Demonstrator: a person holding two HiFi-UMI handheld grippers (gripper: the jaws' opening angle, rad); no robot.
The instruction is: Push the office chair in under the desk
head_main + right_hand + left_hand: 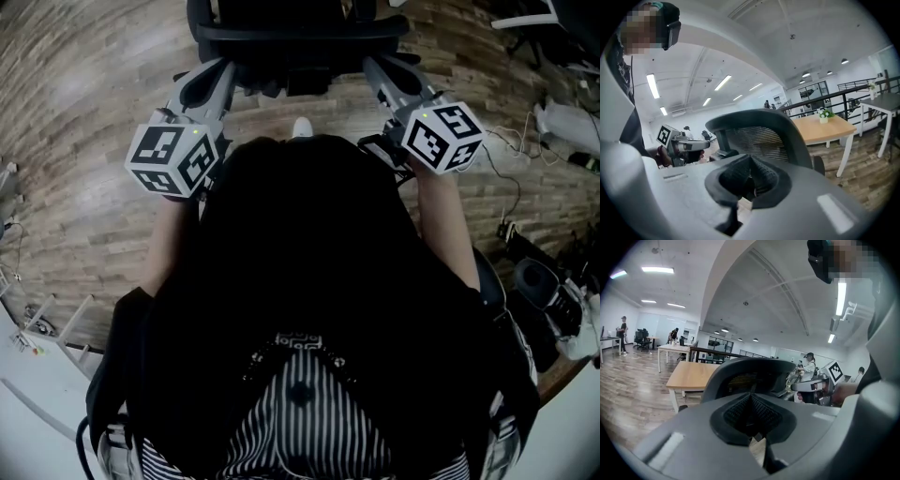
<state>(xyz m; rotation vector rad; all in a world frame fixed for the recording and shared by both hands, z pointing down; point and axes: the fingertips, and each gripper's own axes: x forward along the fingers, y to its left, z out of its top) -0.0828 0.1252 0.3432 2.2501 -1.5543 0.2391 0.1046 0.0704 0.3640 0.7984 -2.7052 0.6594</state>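
Both tools are empty and pinched together: the left gripper (752, 414) and the right gripper (746, 182) each have their jaws closed on nothing. They're held out side by side, up close to the back of the office chair (298, 33); I can't tell from any view whether the tips touch it.

The chair's mesh backrest fills the middle of both gripper views. The wooden desk (691, 374) sits beyond it, well apart, so the chair isn't tucked under yet. There's a little potted plant (824, 115) on the desktop and a black railing (843, 100) behind it.

Around the sides: loose cables (506, 178) and some dark gear lie on the plank floor (84, 141) off to the person's right (not in the chair's line, as far as I can see). More desks and a few people are far back in the room.
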